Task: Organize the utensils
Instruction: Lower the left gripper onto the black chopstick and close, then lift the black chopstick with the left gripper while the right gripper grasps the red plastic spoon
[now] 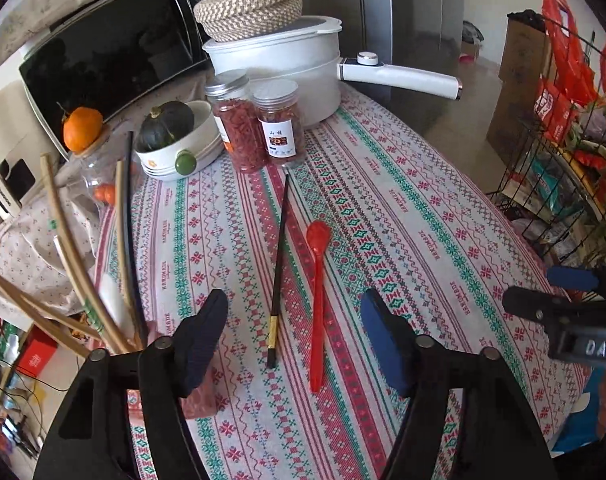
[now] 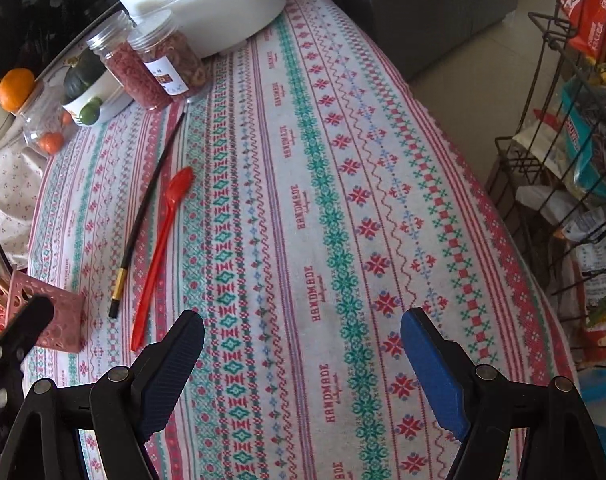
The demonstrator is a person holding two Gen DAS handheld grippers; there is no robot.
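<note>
Cloth: a woven cover in red, green and white bands with "HANDMADE" lettering lies over the whole tabletop [image 2: 343, 208].
Back of tabletop: a white pot [image 1: 275, 64] with a long handle stands there with a woven basket lid [image 1: 249, 4] on top; two clear jars [image 1: 259, 120] of dried red goods stand just in front of it, and a white bowl [image 1: 183, 152] holding a dark green squash sits to their left.
Behind: a black microwave [image 1: 111, 56] and a grey fridge [image 1: 407, 12].
Utensils: a black chopstick [image 1: 279, 264] with a gold band and a red spoon [image 1: 318, 300] lie side by side near the middle-left of the cloth, close but apart, both pointing toward the jars.
Holder: a pink perforated holder [image 2: 59, 312] sits at the left edge of the tabletop with wooden and black chopsticks [image 1: 83, 264] leaning out of it.
Left tool [image 1: 293, 338]: released, jaws apart above the near ends of the chopstick and spoon, nothing gripped.
Right tool [image 2: 303, 376]: released, jaws wide over bare cloth, nothing between them.
Open room: the right half of the cloth is bare from the spoon to the far edge.
Right edge: the cloth drops off toward a tiled floor and a black wire rack [image 2: 563, 160] of packets standing near the tabletop.
</note>
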